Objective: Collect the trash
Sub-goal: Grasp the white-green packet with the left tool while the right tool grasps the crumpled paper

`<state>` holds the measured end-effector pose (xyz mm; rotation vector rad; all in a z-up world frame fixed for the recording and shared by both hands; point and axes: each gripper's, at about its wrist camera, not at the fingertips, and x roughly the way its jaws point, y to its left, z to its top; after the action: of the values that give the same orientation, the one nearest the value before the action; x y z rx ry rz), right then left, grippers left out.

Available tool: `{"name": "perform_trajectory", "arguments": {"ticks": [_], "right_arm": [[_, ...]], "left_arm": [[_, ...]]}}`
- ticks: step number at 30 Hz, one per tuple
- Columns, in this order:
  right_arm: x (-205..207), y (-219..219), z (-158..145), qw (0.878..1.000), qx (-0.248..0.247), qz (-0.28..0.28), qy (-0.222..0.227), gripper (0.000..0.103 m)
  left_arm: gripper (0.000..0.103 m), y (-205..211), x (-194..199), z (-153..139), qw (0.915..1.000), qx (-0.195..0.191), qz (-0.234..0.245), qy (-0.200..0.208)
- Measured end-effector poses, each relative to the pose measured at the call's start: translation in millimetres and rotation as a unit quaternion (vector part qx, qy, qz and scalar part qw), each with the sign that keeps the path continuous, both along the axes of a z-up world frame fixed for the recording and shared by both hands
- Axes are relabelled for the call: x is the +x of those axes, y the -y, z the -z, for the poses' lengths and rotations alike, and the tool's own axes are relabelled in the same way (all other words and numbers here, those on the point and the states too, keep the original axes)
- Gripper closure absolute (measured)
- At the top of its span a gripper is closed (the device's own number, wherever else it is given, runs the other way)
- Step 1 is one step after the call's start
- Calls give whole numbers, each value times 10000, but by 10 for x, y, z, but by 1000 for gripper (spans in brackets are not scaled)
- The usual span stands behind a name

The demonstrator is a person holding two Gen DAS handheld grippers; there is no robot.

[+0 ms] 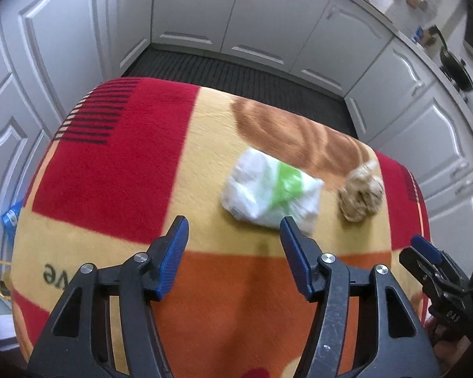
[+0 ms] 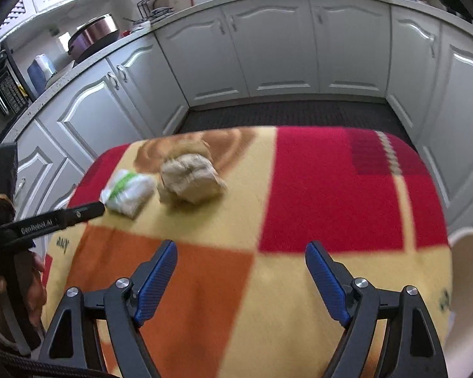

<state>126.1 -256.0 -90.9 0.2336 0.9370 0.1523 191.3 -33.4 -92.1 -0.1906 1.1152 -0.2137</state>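
Note:
A crumpled white and green plastic wrapper [image 1: 269,190] lies on the red, orange and cream blanket [image 1: 116,163] over the table. Just right of it sits a crumpled brown paper ball [image 1: 361,193]. My left gripper [image 1: 233,228] hovers open just short of the wrapper, its right fingertip near the wrapper's front edge, nothing between the pads. In the right wrist view the wrapper [image 2: 127,193] and the paper ball [image 2: 189,179] lie far left of centre. My right gripper [image 2: 241,250] stands open over bare blanket [image 2: 331,189], well short of both.
White kitchen cabinets [image 2: 268,47] ring the table, with a dark ribbed floor mat [image 1: 236,75] between. A cream bowl or bin rim [image 2: 470,261] shows at the table's right edge. The left gripper body [image 2: 47,220] and a hand [image 2: 36,296] fill the right wrist view's left side.

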Motion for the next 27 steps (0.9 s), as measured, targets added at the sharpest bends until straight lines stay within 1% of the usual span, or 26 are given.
{"name": "perform_trajectory", "arguments": {"ticks": [4, 7, 9, 10, 11, 12, 13, 15, 18, 19, 21, 22, 23, 24, 25, 26, 27], "right_arm": [[329, -164, 17, 9999, 78, -152, 21, 22], [548, -306, 28, 9996, 67, -280, 64, 22], [710, -379, 85, 9993, 91, -361, 62, 22], [783, -401, 119, 9991, 118, -396, 48, 28], [831, -406, 156, 9990, 159, -405, 47, 53], [855, -388, 191, 9988, 271, -413, 43, 66], [844, -353, 208, 9978, 501, -431, 27, 68], [743, -290, 168, 9973, 598, -405, 140, 70], [522, -188, 72, 9978, 428, -390, 334, 70], [446, -138, 50, 9977, 438, -378, 339, 70], [307, -42, 17, 9980, 411, -339, 348, 70], [231, 3, 0, 9981, 395, -304, 369, 70], [178, 49, -13, 9981, 404, -275, 386, 70], [110, 96, -28, 9979, 433, -238, 408, 70], [59, 131, -37, 9979, 447, -210, 421, 70], [2, 170, -53, 9979, 451, -182, 432, 70], [-64, 202, -72, 9978, 452, -160, 450, 70]], "left_arm": [[44, -93, 55, -7, 10000, 76, -7, 8], [44, -115, 102, -15, 10000, 33, 0, -13], [42, -93, 138, -12, 10000, 23, 21, -19], [41, -67, 167, 0, 10000, 26, 48, -23], [41, -49, 224, 13, 10000, 9, 64, -21], [41, -25, 251, 21, 10000, -27, 86, -7], [41, 7, 283, 31, 9999, -67, 122, 9], [40, 86, 347, 71, 9997, -95, 227, 11], [36, 186, 418, 117, 9997, -113, 230, 6], [35, 209, 418, 114, 9997, -111, 211, 38], [35, 275, 399, 132, 9996, -141, 230, 92], [35, 333, 368, 141, 9995, -64, 295, 134], [36, 397, 343, 146, 9990, 100, 378, 193], [44, 446, 303, 143, 9983, 257, 458, 258], [49, 474, 256, 136, 9976, 338, 509, 314], [52, 482, 224, 126, 9974, 387, 509, 340], [61, 475, 193, 107, 9973, 407, 500, 343]]}}
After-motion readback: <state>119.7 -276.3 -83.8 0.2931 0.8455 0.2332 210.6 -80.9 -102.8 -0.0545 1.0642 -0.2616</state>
